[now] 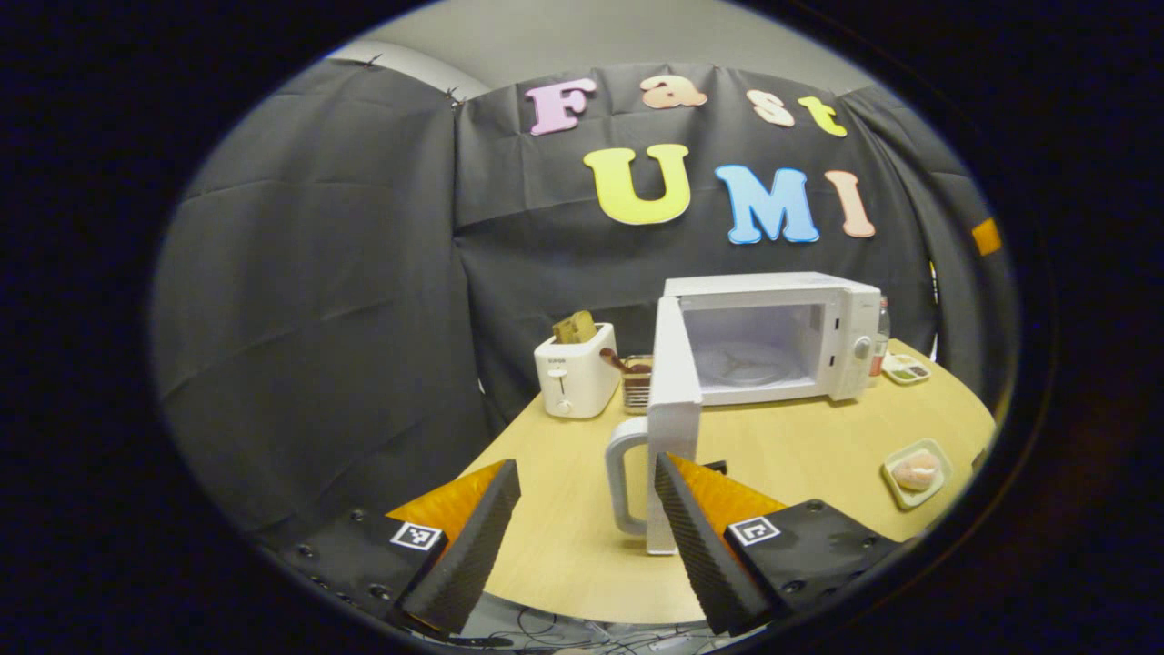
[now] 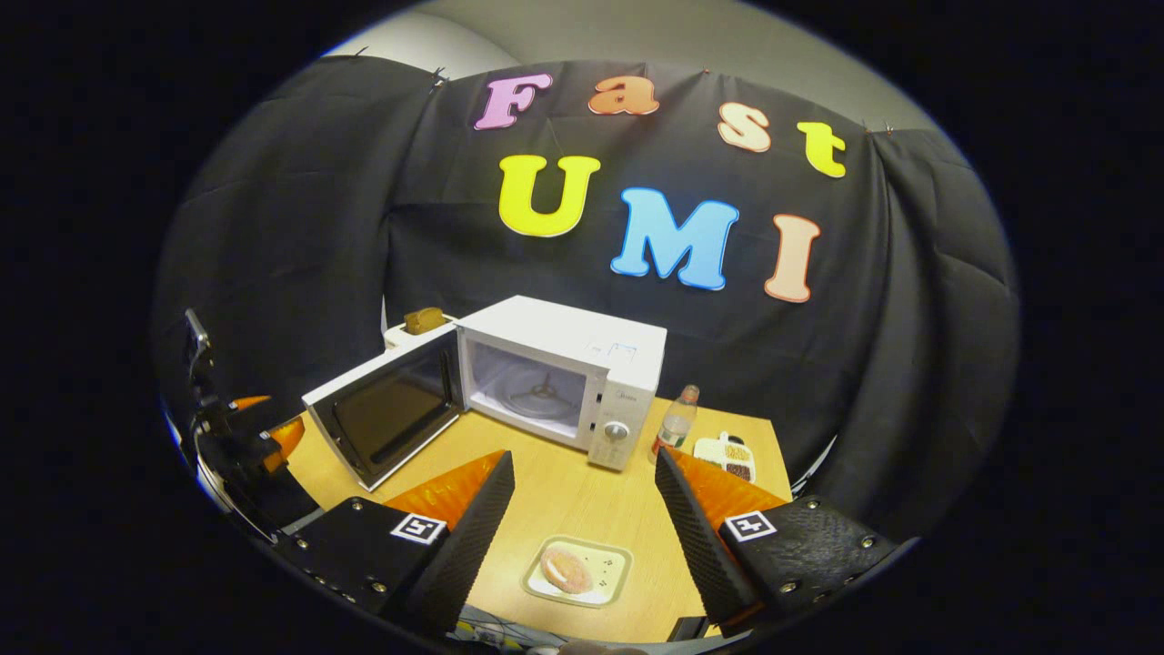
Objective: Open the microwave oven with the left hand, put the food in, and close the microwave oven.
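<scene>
A: Nearest to the right gripper (image 2: pixel 577 509) is the food (image 2: pixel 566 569), a round pale piece on a small tray (image 2: pixel 611 582), low between its fingers (image 2: pixel 473 528). They stand wide apart and hold nothing.

B: And the left gripper (image 1: pixel 582 528)?

A: Also spread apart, with nothing between its fingers (image 1: pixel 696 537). The door handle (image 1: pixel 626 473) is just in front of it, close to the finger at 3 o'clock, but I cannot tell if it touches. In the right gripper view the same gripper shows far off at 9 o'clock.

B: So the microwave oven (image 2: pixel 582 382) is open?

A: Yes, the door (image 2: pixel 386 414) is swung out wide and the glass plate (image 2: pixel 544 393) inside is bare. I judge the opening is done and the food is not yet lifted.

B: What could go wrong from here?

A: The tray is flat and shallow. If the fingers close only on the rim, it may tilt and the food may slide off onto the surface (image 2: pixel 591 500). Also the open door stands at 10 o'clock from the tray, so a careless path may knock it. At 1 o'clock a bottle (image 2: pixel 676 423) and a dish (image 2: pixel 725 458) stand beside the oven; a wide swing may hit them.

B: And the toaster (image 1: pixel 576 371)?

A: It is behind the door, apart from the path.
</scene>
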{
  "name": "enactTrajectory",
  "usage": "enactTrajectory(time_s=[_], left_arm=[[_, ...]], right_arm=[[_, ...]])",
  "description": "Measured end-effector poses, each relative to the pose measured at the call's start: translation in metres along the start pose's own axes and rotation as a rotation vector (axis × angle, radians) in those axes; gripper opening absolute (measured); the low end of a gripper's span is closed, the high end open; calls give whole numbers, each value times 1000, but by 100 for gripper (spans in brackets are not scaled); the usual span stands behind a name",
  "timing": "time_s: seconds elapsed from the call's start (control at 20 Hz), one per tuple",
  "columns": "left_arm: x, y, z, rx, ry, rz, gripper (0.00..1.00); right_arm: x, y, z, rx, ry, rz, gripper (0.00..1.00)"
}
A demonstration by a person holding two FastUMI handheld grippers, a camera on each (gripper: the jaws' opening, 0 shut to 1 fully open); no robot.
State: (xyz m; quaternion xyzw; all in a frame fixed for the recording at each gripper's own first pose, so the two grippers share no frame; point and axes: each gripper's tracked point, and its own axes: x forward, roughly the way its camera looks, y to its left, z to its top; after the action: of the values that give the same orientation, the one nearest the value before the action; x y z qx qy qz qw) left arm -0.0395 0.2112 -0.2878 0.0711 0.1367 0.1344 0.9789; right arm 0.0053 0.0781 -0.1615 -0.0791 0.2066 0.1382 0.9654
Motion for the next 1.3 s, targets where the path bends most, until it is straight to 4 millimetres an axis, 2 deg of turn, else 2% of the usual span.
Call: enactTrajectory(time_s=[0.1,0.25,0.45,0.6,0.75,0.9,1.05,1.15,1.3], left_arm=[[-13,-19,25,-9,-25,-30,100],[-33,-50,75,-13,-73,-70,100],[-52,-88,132,0,-123,-95,100],[-62,-106,164,-9,-153,-90,100],[-73,-121,192,-6,-184,-89,100],[-80,-124,211,21,-207,-85,100],[-82,-125,215,46,-199,-83,100],[-83,-124,214,55,-190,-75,100],[-81,-128,210,45,-174,-70,100]], right_arm=[[-1,-7,-32,7,49,17,95],[-3,-14,-76,-7,107,48,95],[9,-14,-130,-35,166,115,95],[25,-7,-163,-44,199,167,95],[52,1,-195,-81,239,186,95],[78,8,-226,-89,289,209,96],[103,13,-248,-126,330,207,96],[115,16,-257,-145,355,212,96],[131,19,-260,-169,360,224,96]])
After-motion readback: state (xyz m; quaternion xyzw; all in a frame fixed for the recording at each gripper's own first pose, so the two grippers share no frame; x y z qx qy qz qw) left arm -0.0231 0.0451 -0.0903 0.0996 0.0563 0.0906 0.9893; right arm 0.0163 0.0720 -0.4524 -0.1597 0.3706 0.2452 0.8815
